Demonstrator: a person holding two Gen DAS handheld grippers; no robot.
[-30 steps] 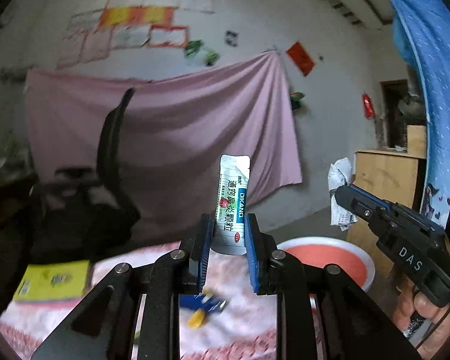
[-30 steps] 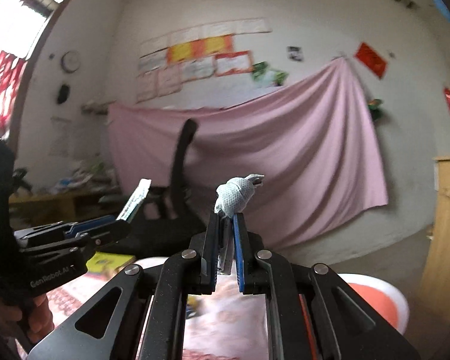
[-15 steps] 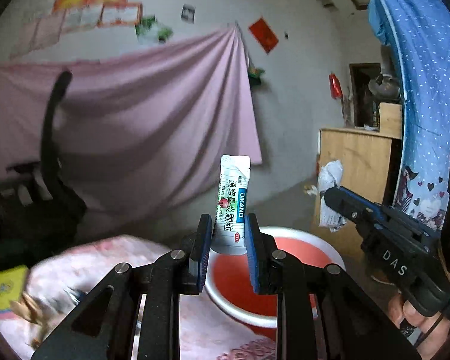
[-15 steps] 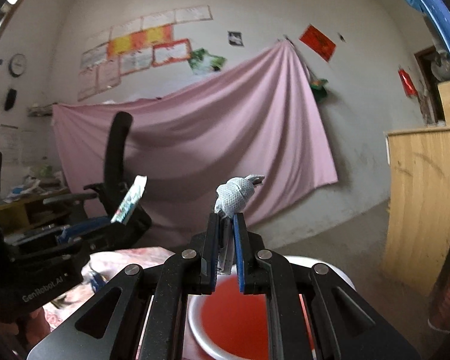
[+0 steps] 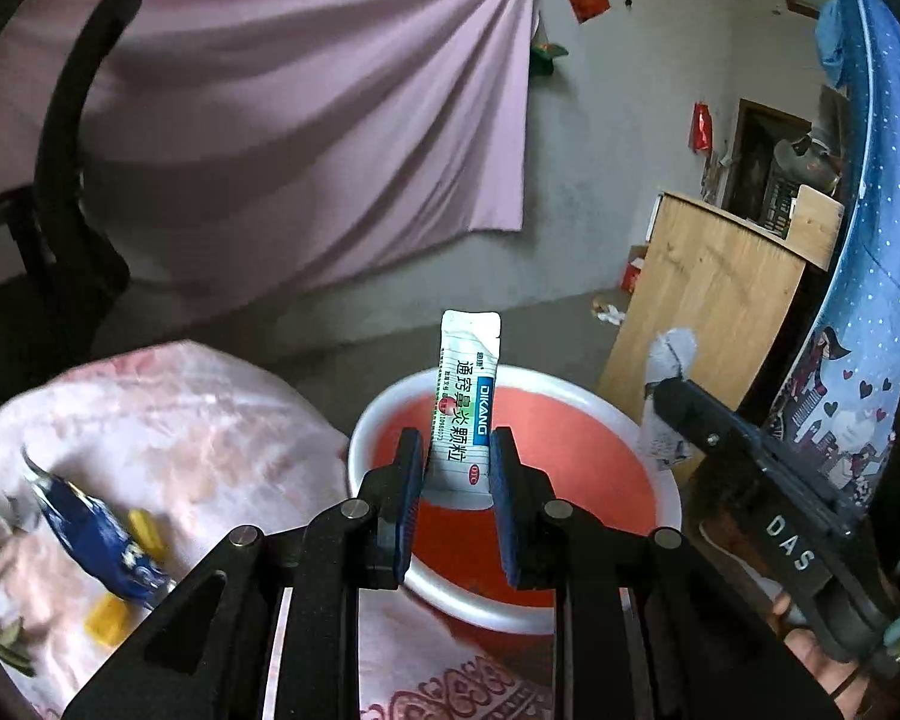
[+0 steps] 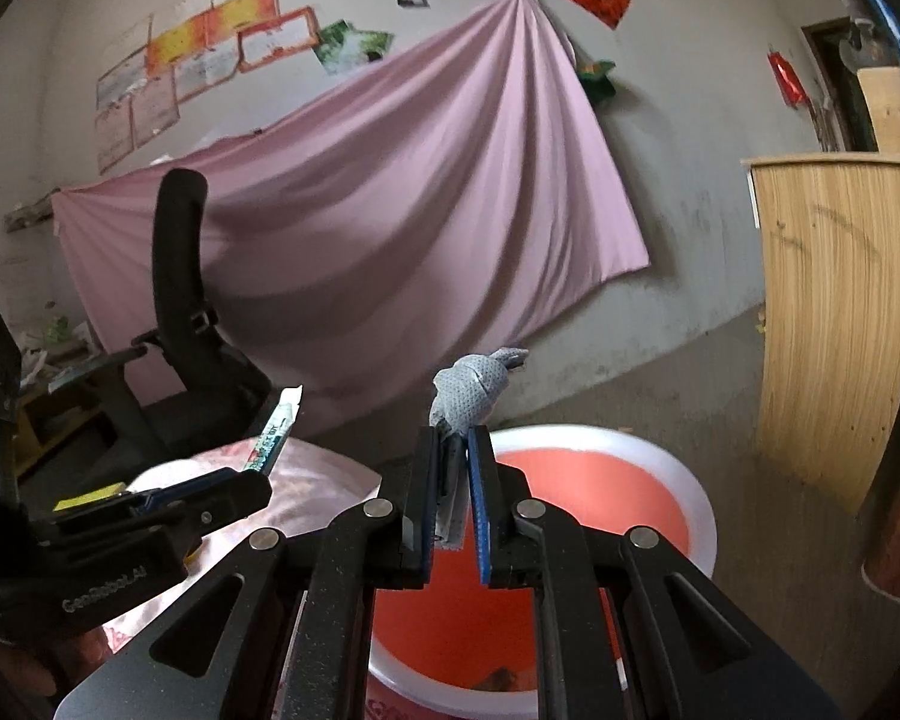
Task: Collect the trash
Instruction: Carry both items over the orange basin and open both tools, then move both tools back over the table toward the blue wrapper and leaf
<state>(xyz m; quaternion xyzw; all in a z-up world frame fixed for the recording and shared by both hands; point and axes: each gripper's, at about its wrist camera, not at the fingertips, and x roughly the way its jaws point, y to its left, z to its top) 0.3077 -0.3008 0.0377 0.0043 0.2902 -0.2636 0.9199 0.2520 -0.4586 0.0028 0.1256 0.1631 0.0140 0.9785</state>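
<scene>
Trash in both grippers, over the basin [image 5: 513, 606].
My left gripper [image 5: 455, 501] pinches the packet [image 5: 465, 420] upright; my right gripper [image 6: 453, 498] pinches the wipe [image 6: 471, 396]. I hold both above the red basin so they should drop straight in.

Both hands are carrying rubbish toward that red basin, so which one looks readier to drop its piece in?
Probably the right gripper: its crumpled wipe sits over the red basin. The left gripper, with its sachet, is nearer the rim by the table.
</scene>
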